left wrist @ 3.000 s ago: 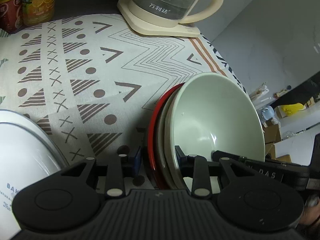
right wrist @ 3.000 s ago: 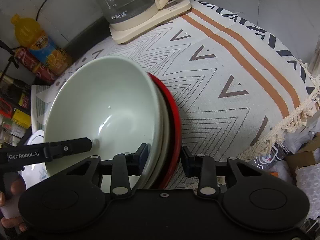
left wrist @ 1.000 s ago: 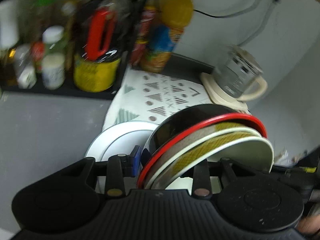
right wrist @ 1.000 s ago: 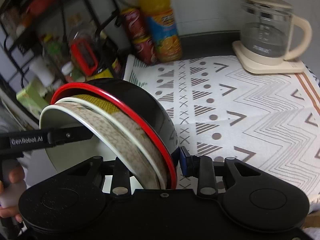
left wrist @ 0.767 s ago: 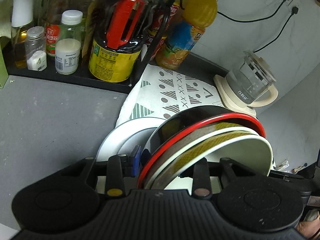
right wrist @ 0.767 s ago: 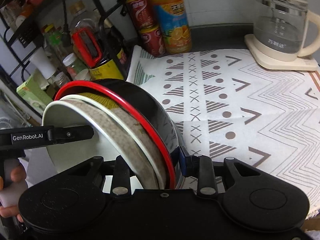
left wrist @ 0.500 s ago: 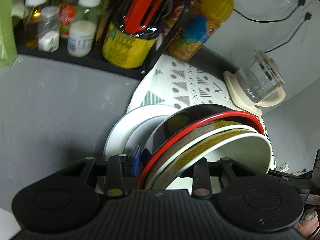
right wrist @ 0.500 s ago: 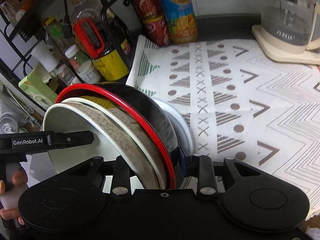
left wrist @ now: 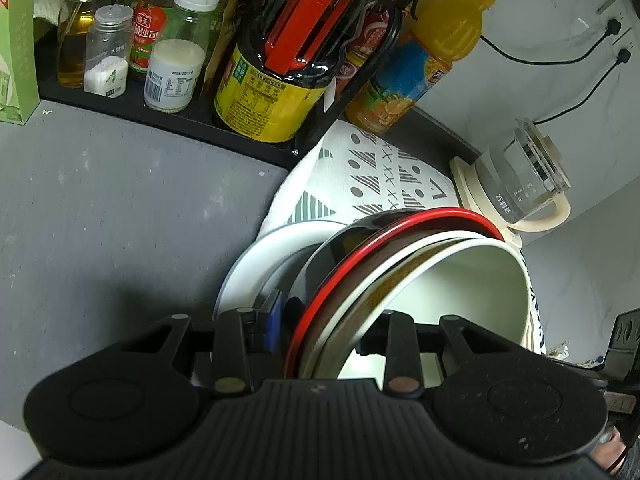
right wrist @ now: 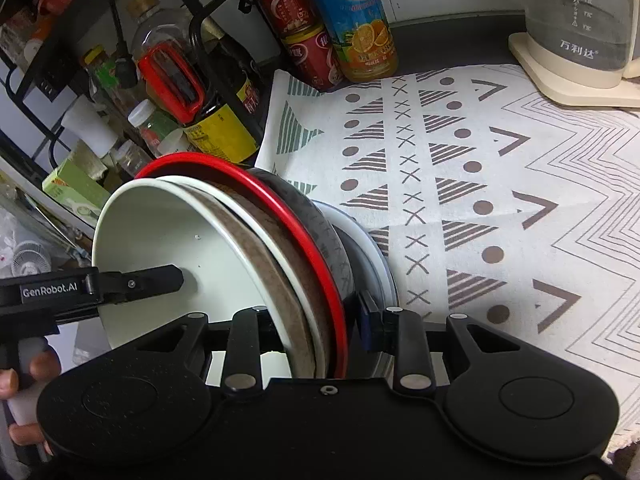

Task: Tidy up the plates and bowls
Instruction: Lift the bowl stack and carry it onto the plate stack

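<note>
Left wrist view: our left tool (left wrist: 320, 330) is pinching the nested stack of bowls (left wrist: 400, 264) across its rims, one finger outside the black red-rimmed bowl (left wrist: 344, 240), the other inside the pale bowl (left wrist: 452, 288). The stack is tilted on edge, mouth toward 3 o'clock, over a white plate (left wrist: 260, 260) on the edge of the patterned cloth (left wrist: 380, 176). Grey table (left wrist: 120, 208) at 9 o'clock; shelf of bottles (left wrist: 180, 40) at 11; orange juice bottle (left wrist: 420, 64) at 1; glass kettle (left wrist: 524, 184) at 2

Right wrist view: our right tool (right wrist: 316, 328) clamps the same stack (right wrist: 280, 248) from the opposite side, one finger inside the pale bowl (right wrist: 168, 240), the blue-padded one against the black bowl's (right wrist: 320, 232) outer wall. The left tool's (right wrist: 176, 276) finger reaches into the pale bowl from 9 o'clock, a hand (right wrist: 24, 376) gripping its handle. White plate (right wrist: 376, 256) just behind the stack; kettle (right wrist: 580, 28) at 1, red cans (right wrist: 300, 28) at 12
</note>
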